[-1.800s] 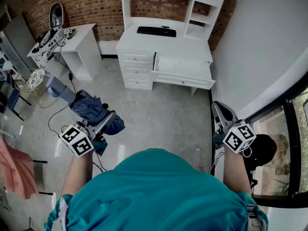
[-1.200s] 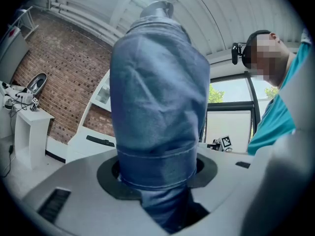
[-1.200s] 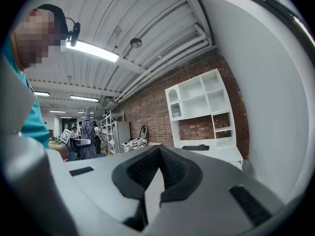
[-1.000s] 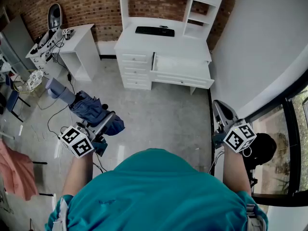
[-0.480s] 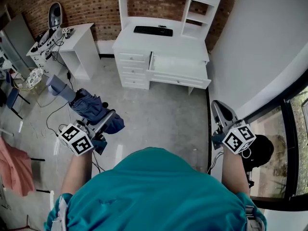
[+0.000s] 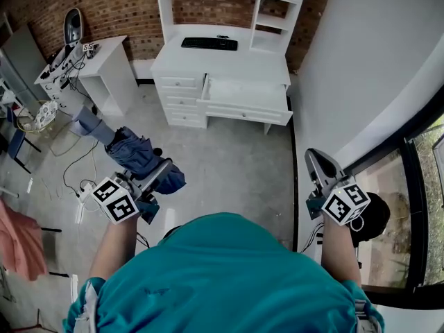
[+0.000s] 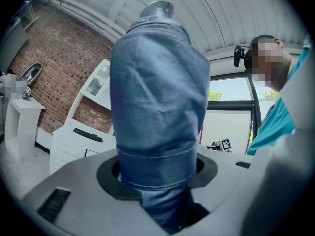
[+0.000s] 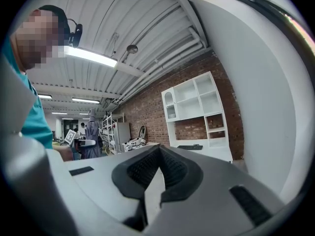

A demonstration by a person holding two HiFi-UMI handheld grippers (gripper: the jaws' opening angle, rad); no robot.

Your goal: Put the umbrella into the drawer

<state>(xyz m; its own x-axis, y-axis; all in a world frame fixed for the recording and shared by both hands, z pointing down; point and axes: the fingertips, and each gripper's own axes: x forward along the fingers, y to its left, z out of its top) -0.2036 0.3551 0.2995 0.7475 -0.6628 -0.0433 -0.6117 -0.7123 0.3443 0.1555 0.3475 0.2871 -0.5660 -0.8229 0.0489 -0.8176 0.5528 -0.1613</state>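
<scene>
A folded blue umbrella (image 6: 133, 154) sticks out forward and to the left from my left gripper (image 6: 157, 177), whose jaws are shut on its lower end. In the left gripper view the umbrella (image 7: 157, 92) rises between the pads and fills the middle, hiding much of the room. The white desk (image 6: 229, 62) stands ahead by the brick wall, with its right drawer (image 6: 244, 94) pulled open. My right gripper (image 6: 318, 166) is held at the right near the white wall, its jaws shut with nothing between them. In the right gripper view my right gripper (image 8: 158, 167) faces the desk's shelf unit (image 8: 197, 109).
A black keyboard (image 6: 209, 44) lies on the desk top. A small white side table (image 6: 105, 55) with equipment stands at the left. Cables (image 6: 73, 175) trail over the floor beside it. A white wall (image 6: 368, 61) and a window (image 6: 416, 214) bound the right side.
The desk and open drawer have shifted left in the head view as I walk toward them. Both grippers travel along, the left still holding the umbrella.
</scene>
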